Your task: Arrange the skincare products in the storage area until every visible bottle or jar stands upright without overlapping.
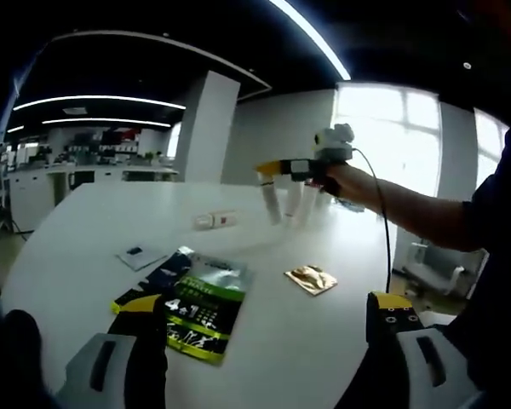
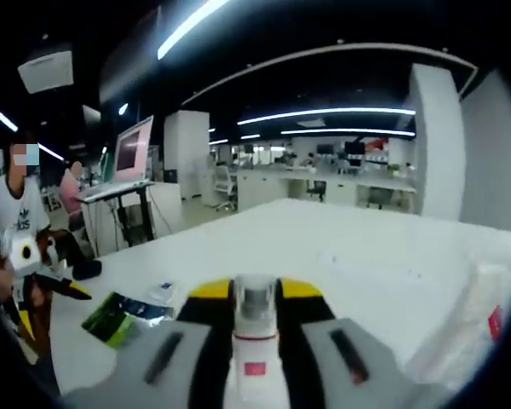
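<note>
In the left gripper view, my right gripper (image 1: 271,168) hangs over the far side of the white table (image 1: 85,230), shut on a white tube (image 1: 273,203) that points down. Two pale tubes (image 1: 301,203) stand close beside it. A small white bottle (image 1: 215,220) lies on its side further left. My left gripper (image 1: 260,341) is open and empty, low over the table's near side. In the right gripper view, my right gripper (image 2: 255,294) clamps the white tube (image 2: 255,345) between its yellow-tipped jaws. A clear bottle (image 2: 468,328) with a red mark stands at the right.
A green and black packet (image 1: 196,302) lies near my left jaw, with a gold sachet (image 1: 311,279) to its right and a small grey packet (image 1: 140,256) behind it. The green packet (image 2: 119,317) also lies left of my right gripper. A person (image 2: 13,230) stands at the table's left edge.
</note>
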